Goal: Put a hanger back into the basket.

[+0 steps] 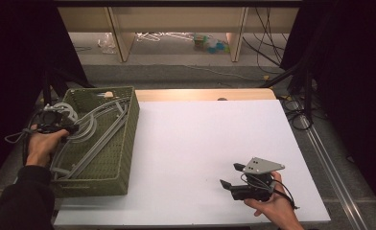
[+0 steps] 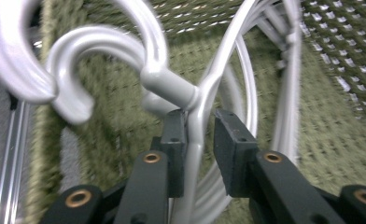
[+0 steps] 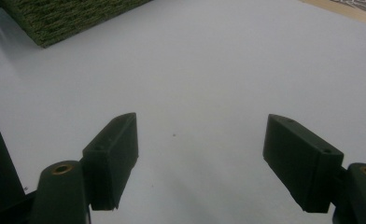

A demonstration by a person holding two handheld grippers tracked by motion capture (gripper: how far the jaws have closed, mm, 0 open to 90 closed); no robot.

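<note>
The hangers (image 2: 195, 100) look like smooth, glossy grey-white plastic with a soft sheen, while the basket (image 1: 128, 143) holding them is a rough, matt olive-green weave. The table (image 1: 200, 143) has a smooth, matt white top, with a strip of pale wood at its far edge. The left hand-held gripper (image 2: 200, 135) has matt black pads (image 2: 230, 140) and brass-coloured metal rivets.

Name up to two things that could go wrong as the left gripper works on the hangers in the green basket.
1. The left gripper has a hanger between its jaws, with a gap at one pad; the thin rod might slip.
2. The hangers lie tangled in the basket, so lifting one may drag others out.
</note>
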